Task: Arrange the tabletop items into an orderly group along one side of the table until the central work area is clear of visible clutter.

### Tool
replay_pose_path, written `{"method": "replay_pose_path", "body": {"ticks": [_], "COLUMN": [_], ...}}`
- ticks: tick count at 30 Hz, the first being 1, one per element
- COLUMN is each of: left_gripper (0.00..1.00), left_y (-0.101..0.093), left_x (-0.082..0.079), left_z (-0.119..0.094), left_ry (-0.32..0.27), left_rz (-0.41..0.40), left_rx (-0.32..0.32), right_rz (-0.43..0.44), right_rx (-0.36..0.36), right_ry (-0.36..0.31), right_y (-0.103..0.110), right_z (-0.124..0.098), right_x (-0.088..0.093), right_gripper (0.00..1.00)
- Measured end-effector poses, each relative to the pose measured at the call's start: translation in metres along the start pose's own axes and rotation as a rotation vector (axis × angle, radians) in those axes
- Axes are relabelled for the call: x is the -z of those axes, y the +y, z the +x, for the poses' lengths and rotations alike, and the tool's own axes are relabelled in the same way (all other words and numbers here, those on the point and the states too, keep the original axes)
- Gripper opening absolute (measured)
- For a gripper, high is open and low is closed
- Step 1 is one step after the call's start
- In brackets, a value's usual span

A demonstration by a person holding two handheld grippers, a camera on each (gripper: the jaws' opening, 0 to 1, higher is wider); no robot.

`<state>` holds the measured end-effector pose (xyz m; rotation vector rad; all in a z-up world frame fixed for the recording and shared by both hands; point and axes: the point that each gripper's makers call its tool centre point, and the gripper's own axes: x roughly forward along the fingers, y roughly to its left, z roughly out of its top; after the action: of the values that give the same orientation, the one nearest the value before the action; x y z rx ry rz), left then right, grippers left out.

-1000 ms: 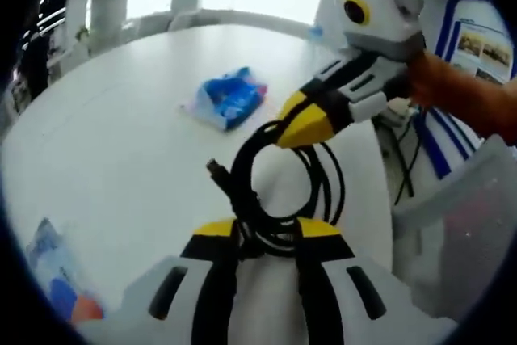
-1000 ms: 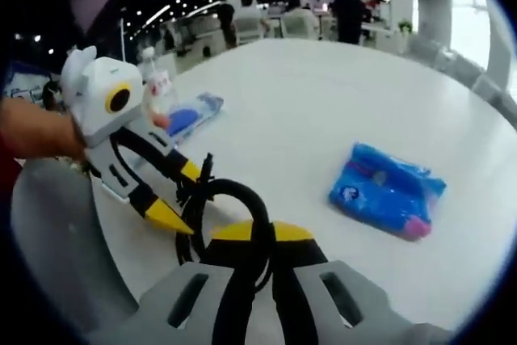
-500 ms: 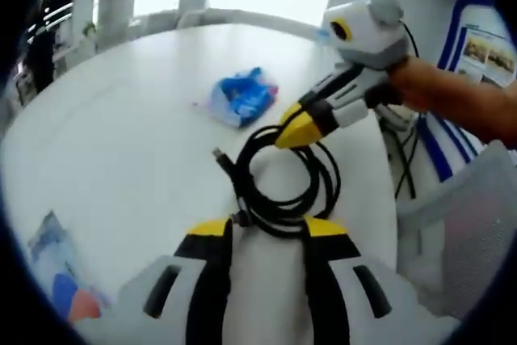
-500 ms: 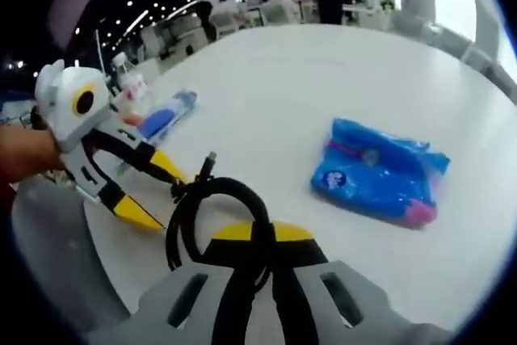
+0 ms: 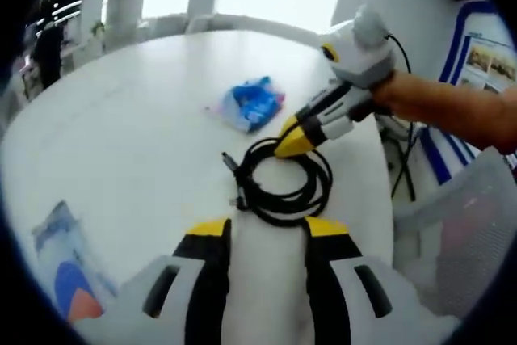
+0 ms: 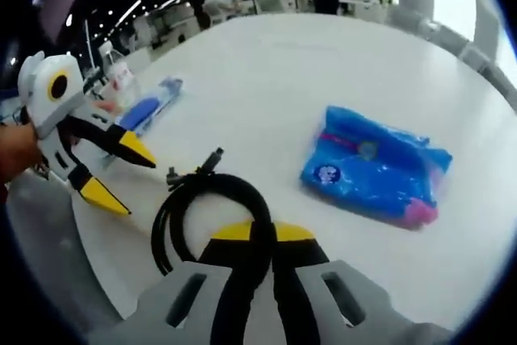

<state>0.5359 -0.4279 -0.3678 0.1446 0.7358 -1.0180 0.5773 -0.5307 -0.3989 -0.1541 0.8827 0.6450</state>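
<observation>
Pinching the coiled black cable (image 6: 206, 208) between closed jaws, the right gripper (image 6: 257, 236) holds it above the white table (image 6: 266, 78). Ahead of the left gripper (image 5: 266, 232), whose jaws stand apart and empty, lies that coil. Printing on the blue packet (image 6: 376, 169) is unreadable.

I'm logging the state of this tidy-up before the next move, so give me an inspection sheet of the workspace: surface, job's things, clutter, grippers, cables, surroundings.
Surface: white table, mostly bare in the middle.
Job's things: coiled black cable near the table edge; blue packet further in; blue flat pack at the left gripper view's lower left.
Clutter: a small bottle beside the flat pack in the right gripper view, too blurred to detail.
Grippers: right gripper shut on the coil's rim; left gripper open, clear of the coil.
Cables: coil's plug end sticks out loose; dark cords hang beyond the table edge.
Surroundings: grey chair, bright windows, ceiling lights, people in the distance.
</observation>
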Motion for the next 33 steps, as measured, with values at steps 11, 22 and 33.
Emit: {"method": "replay_pose_path", "body": {"ticks": [11,22,33], "left_gripper": [0.34,0.38,0.54], "left_y": [-0.009,-0.013,-0.013], "left_x": [-0.002,-0.021,-0.022], "left_z": [-0.007,-0.042,-0.077], "left_ry": [-0.021,-0.122,-0.171], "left_rz": [-0.001,-0.004,-0.014], "left_rx": [0.004,-0.029,-0.064], "right_rz": [-0.025,-0.15,-0.243], "right_rx": [0.038,0.052,-0.047], "right_ry": [-0.043,-0.138,-0.184], "right_y": [0.0,0.019,0.052], "right_z": [-0.015,-0.043,-0.048], "right_x": [-0.011,-0.055,-0.079], "right_gripper": [0.16,0.24,0.4]}}
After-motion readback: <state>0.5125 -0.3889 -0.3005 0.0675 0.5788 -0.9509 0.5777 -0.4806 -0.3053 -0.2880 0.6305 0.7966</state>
